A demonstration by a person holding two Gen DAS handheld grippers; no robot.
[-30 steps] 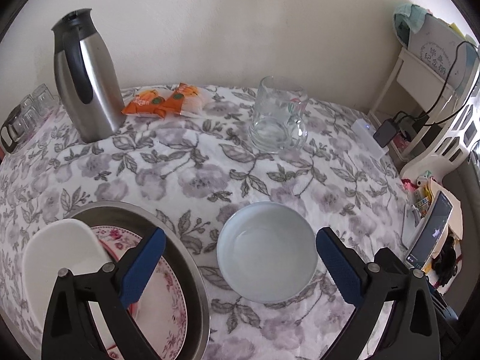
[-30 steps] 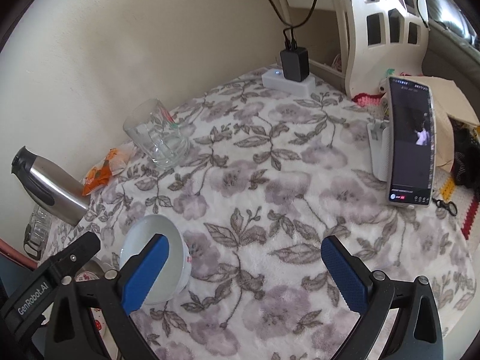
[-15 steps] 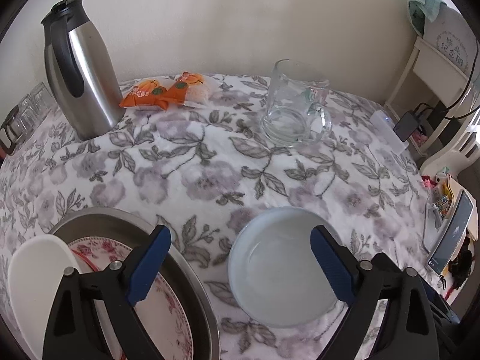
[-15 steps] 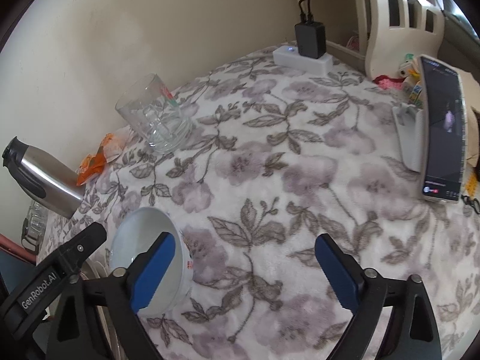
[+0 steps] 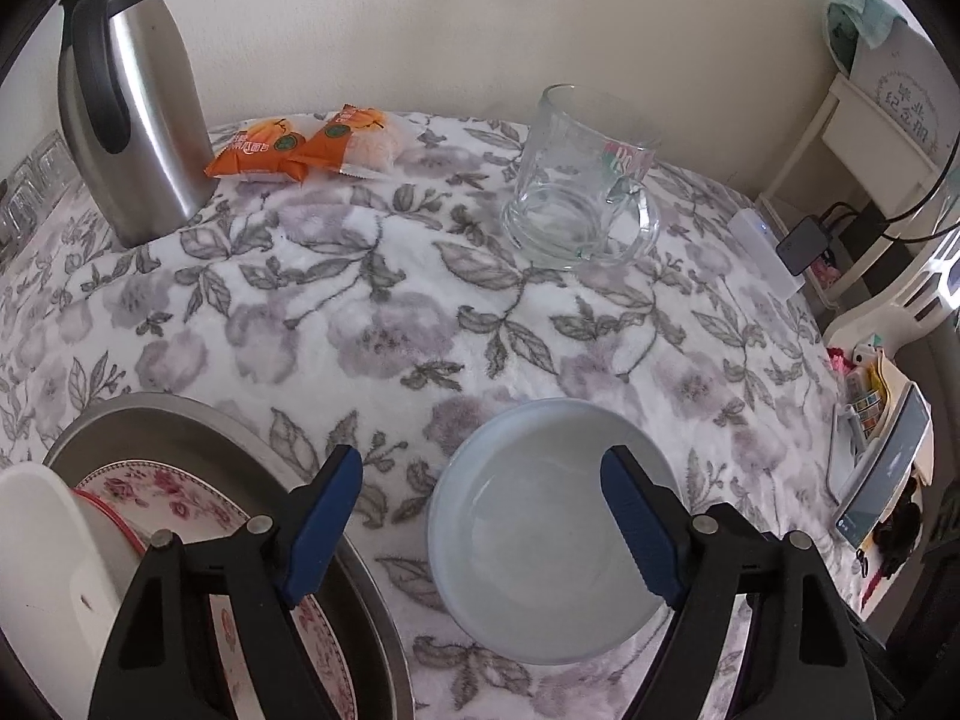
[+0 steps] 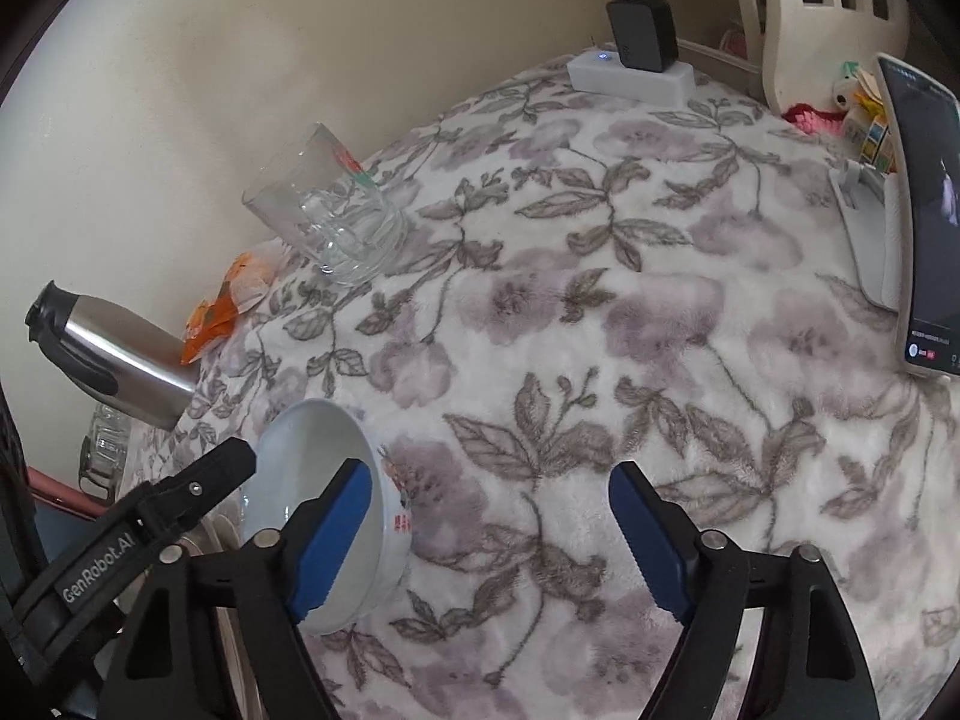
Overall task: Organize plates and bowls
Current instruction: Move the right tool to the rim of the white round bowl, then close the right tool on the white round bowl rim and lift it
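We've got plates in the basin [image 5: 198, 438], but both tools [image 5: 480, 516] [image 6: 489, 531] (closing, holding nothing) haven't got the bowl [image 5: 540, 540] yet.

Soft, fuzzy cloth [image 5: 372, 324] with a matt flower print covers the tabletop. The bowl [image 5: 540, 540] looks like glazed ceramic, smooth and faintly shiny. Brushed steel on the jug [image 5: 150, 138], with a black plastic handle. The mug [image 5: 576, 204] is clear, glossy glass. Crinkly, shiny wrappers on the snack packs [image 5: 300, 144]. A dull metal basin [image 5: 240, 456] holds a smooth glazed plate [image 5: 174, 498]. Both grippers have matt black plastic arms and ribbed blue fingers [image 6: 336, 534].
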